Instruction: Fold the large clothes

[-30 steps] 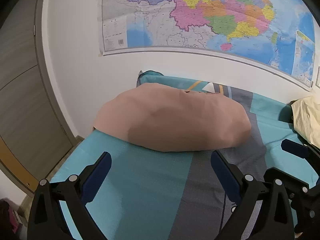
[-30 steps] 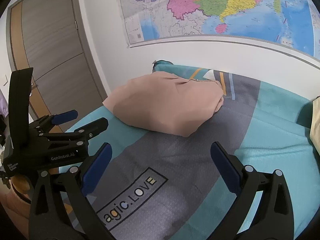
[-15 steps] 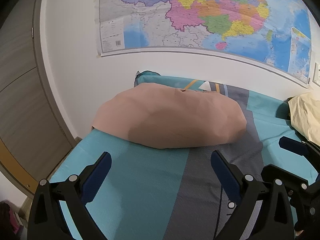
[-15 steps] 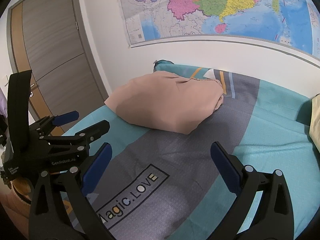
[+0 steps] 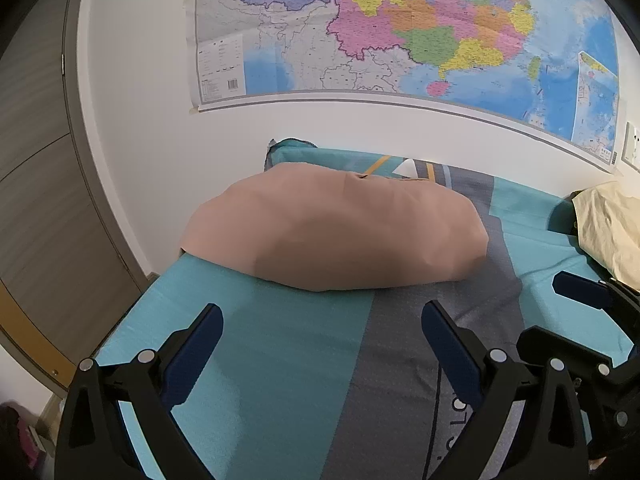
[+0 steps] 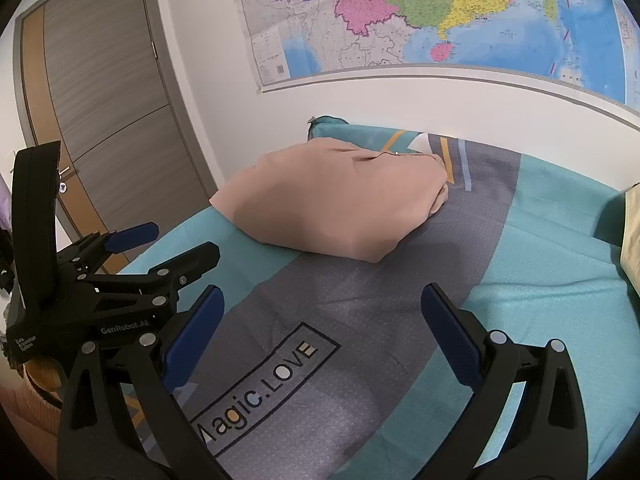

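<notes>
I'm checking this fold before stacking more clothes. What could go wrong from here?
The garment lies at the bed's far corner, one edge at the side, so it may slip off. Its right end looks bunched and may loosen. Both grippers, left and right, are open, holding nothing.

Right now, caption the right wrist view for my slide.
Both open claws hover short of a folded tan garment on the bed.

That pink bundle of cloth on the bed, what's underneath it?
The pink folded garment lies on the teal and grey bedspread. Yellow stripes of the print run under its far edge; how they continue is covered.
</notes>
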